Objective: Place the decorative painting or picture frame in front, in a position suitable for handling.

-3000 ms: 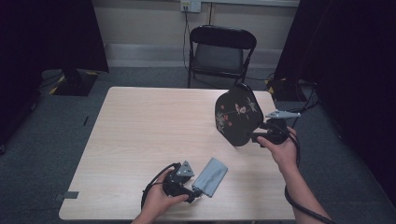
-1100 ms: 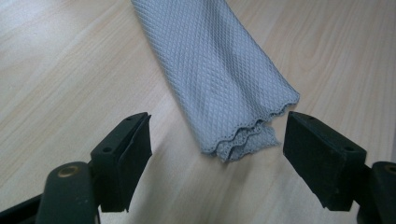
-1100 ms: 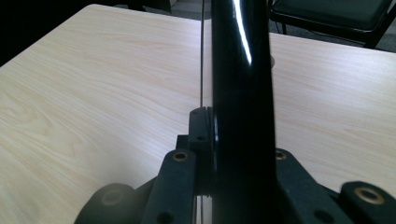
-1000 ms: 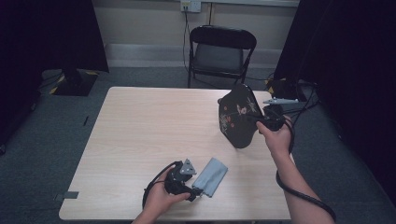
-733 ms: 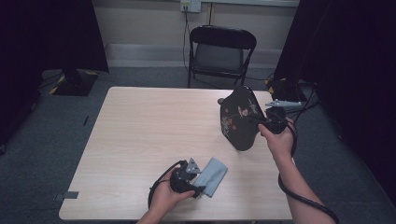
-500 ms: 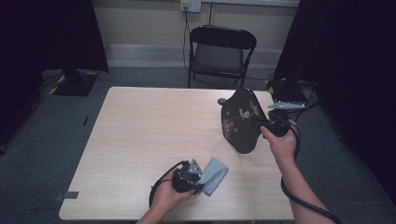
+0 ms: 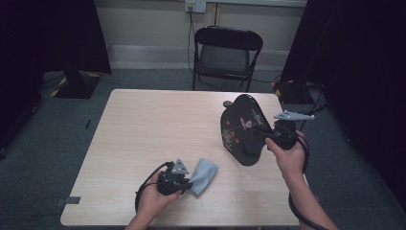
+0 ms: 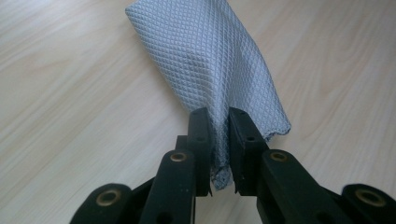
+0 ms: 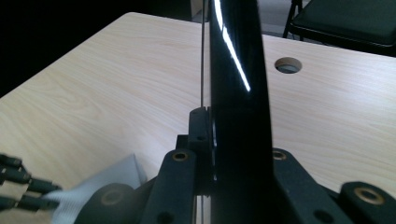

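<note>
Pinching the near corner of the soft, light grey cloth (image 8: pixel 210 70) on the table (image 7: pixel 143 134), the left tool (image 8: pixel 218 122) has just closed, while the right tool (image 9: pixel 219 116) clamps the stiff, glossy, slippery black tray (image 7: pixel 242 129) by its edge, upright.

Broad bare table (image 7: pixel 153 129) left and centre; obstacles: upright black tray (image 7: pixel 242 129) right, grey cloth (image 7: pixel 203 173) near front.

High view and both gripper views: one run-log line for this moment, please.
left gripper: just closed on grey cloth | right gripper: holds black lacquered tray upright over table
</note>
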Action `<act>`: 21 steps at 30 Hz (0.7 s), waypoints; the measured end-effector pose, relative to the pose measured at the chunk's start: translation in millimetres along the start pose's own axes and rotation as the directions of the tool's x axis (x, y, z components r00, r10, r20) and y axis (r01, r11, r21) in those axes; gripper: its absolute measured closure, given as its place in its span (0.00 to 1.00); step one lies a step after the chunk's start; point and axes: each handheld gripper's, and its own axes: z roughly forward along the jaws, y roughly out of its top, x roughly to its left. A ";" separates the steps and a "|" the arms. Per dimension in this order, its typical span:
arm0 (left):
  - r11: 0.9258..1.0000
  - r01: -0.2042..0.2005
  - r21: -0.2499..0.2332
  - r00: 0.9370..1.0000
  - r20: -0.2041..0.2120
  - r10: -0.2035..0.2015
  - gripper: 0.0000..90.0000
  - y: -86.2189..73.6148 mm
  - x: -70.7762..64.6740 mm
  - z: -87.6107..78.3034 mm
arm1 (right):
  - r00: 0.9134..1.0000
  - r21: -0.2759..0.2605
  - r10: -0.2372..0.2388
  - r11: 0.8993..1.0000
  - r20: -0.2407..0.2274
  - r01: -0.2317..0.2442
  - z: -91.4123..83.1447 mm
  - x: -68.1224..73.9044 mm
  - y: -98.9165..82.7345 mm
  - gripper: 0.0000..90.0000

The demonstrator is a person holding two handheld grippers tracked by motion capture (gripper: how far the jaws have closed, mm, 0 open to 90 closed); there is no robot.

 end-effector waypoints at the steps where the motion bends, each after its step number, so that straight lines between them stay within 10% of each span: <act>1: 1.000 0.007 -0.002 1.000 -0.010 -0.007 0.89 -3.0 4.0 -4.9 | 1.000 -0.001 -0.001 1.000 -0.007 0.001 -0.5 3.5 -0.9 0.90; 13: 0.998 0.067 -0.017 0.994 -0.088 -0.069 0.89 -33.1 28.9 -23.3 | 0.997 -0.011 -0.014 1.000 -0.072 0.013 0.1 35.9 -26.3 0.90; 21: 0.995 0.099 -0.013 0.991 -0.091 -0.099 0.87 -37.8 32.0 -21.8 | 0.995 -0.047 -0.012 0.999 -0.094 0.008 -6.4 32.9 -49.4 0.90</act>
